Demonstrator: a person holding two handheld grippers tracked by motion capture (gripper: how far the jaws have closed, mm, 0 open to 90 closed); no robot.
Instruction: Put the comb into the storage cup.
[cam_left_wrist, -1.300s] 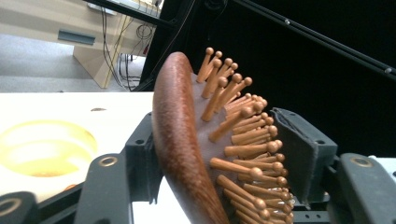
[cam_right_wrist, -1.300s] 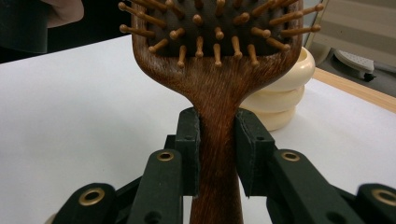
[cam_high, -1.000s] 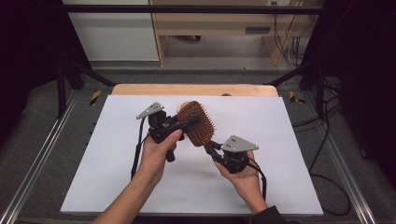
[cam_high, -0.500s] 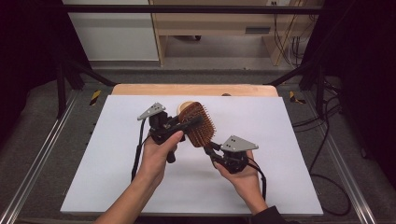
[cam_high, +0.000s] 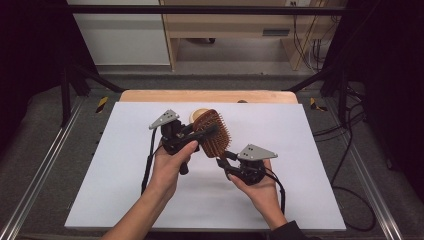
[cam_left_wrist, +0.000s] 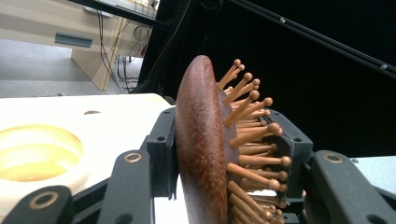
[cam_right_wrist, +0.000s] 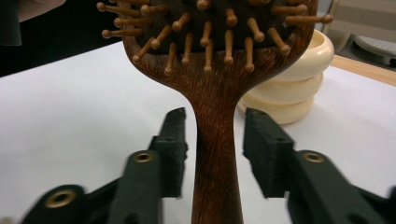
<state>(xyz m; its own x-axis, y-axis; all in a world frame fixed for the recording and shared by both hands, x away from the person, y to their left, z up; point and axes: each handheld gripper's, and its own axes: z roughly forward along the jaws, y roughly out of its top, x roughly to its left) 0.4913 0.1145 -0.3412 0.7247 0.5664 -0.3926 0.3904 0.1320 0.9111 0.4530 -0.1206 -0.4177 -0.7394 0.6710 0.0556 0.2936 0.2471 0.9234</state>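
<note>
A dark wooden hairbrush (cam_high: 214, 135) with wooden pins is held above the white mat. My left gripper (cam_high: 206, 132) is shut on its head; in the left gripper view one jaw presses the smooth back of the hairbrush (cam_left_wrist: 201, 140) and the other sits in the pins. My right gripper (cam_high: 223, 159) is lower right, at the handle. In the right gripper view the hairbrush handle (cam_right_wrist: 215, 177) stands between the jaws of my right gripper (cam_right_wrist: 213, 128), with a gap on each side, so it is open.
A cream ringed holder (cam_high: 198, 115) stands on the mat behind the brush, also seen as the cream holder (cam_right_wrist: 299, 79) and the cream holder (cam_left_wrist: 37, 158). The white mat (cam_high: 305, 150) covers a wooden table (cam_high: 210, 96). Metal rails and cables run along both sides.
The brush head has shifted a little, uncovering the cream holder behind it. Both hands have stayed nearly in place.
</note>
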